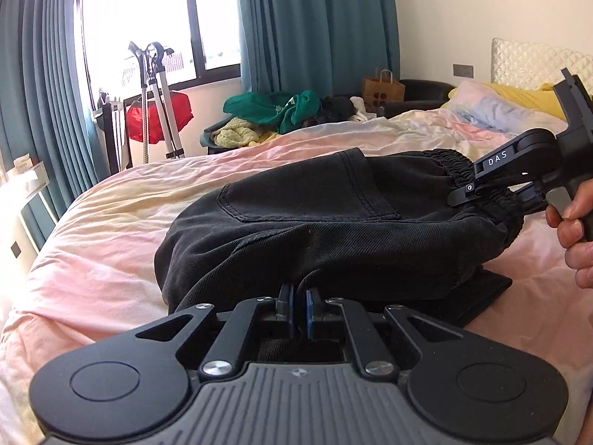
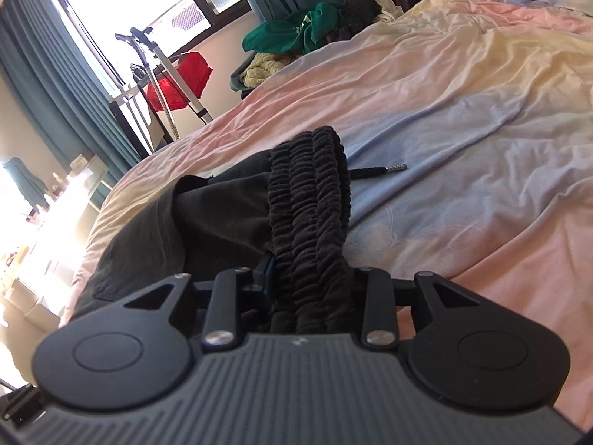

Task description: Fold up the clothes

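Note:
A pair of black pants (image 1: 296, 215) lies folded on the pink bed sheet (image 1: 111, 241), back pocket up. In the left wrist view my left gripper (image 1: 297, 302) sits at the near edge of the pants, its blue pads shut on a raised fold of the black cloth. My right gripper (image 1: 459, 194) comes in from the right, held by a person's hand (image 1: 570, 222), and clamps the gathered elastic waistband (image 1: 456, 165). The right wrist view shows that ribbed waistband (image 2: 311, 185) bunched between the right gripper (image 2: 307, 263) jaws. A drawstring tip (image 2: 393, 167) lies on the sheet beyond it.
A heap of green and yellow clothes (image 1: 274, 107) sits past the bed's far side, beside a brown paper bag (image 1: 383, 89). Pillows (image 1: 493, 104) lie at the headboard end. A stand with a red bag (image 1: 159, 111) is by the window and teal curtains.

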The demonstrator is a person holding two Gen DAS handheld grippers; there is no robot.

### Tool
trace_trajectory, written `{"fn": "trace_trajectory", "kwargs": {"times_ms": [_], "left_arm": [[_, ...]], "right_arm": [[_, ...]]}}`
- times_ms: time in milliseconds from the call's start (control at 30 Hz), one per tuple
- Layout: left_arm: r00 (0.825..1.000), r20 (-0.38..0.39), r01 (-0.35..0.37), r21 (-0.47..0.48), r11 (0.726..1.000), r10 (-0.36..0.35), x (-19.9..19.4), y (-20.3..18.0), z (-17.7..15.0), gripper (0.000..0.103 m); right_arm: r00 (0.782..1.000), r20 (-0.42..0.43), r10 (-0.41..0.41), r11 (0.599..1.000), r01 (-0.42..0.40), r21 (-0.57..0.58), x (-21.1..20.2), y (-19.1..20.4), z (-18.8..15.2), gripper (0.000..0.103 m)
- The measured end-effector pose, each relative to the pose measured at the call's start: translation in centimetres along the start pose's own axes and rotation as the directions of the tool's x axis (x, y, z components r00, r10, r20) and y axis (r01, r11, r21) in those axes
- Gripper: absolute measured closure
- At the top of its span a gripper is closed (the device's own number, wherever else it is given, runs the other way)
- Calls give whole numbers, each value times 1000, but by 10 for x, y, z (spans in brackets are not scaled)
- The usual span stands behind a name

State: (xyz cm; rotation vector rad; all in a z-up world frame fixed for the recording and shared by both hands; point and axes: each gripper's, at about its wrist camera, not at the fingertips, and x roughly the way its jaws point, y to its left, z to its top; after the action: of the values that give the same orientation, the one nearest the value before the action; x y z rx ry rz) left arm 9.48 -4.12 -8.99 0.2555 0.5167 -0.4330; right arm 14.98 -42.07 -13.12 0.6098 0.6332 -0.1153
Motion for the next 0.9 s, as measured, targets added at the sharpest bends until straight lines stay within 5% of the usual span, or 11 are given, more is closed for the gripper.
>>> {"fn": "trace_trajectory", "kwargs": {"times_ms": [200, 300, 433, 533, 600, 700, 900], "left_arm": [[1000, -4, 5, -46, 999, -5, -7, 10, 5, 84], [1000, 19, 18, -66, 998, -17, -17, 16, 7, 60], [990, 116, 91, -141, 986, -75, -42, 40, 12, 14], [982, 183, 98, -254, 962, -52, -61, 67, 16, 0], [985, 170, 85, -382, 920, -20, -63, 93, 17, 0], [992, 116, 110, -570, 814, -53, -48, 135, 7, 0], [987, 10, 113, -751, 650, -160, 0, 179, -27, 1]], "right_arm": [[999, 16, 35, 996, -37, 77, -14, -2, -5, 53], [999, 12, 40, 994, -41, 102, -23, -3, -9, 48], [999, 4, 48, 996, -48, 69, -41, 0, -14, 41], [999, -9, 44, 997, -44, 71, -48, -2, -24, 22], [999, -39, 22, 997, -19, 73, -46, -4, -29, 22], [994, -107, 13, 997, -5, 79, -37, -5, -36, 20], [982, -182, 45, 988, -17, 152, 1, -12, -47, 15]]}}
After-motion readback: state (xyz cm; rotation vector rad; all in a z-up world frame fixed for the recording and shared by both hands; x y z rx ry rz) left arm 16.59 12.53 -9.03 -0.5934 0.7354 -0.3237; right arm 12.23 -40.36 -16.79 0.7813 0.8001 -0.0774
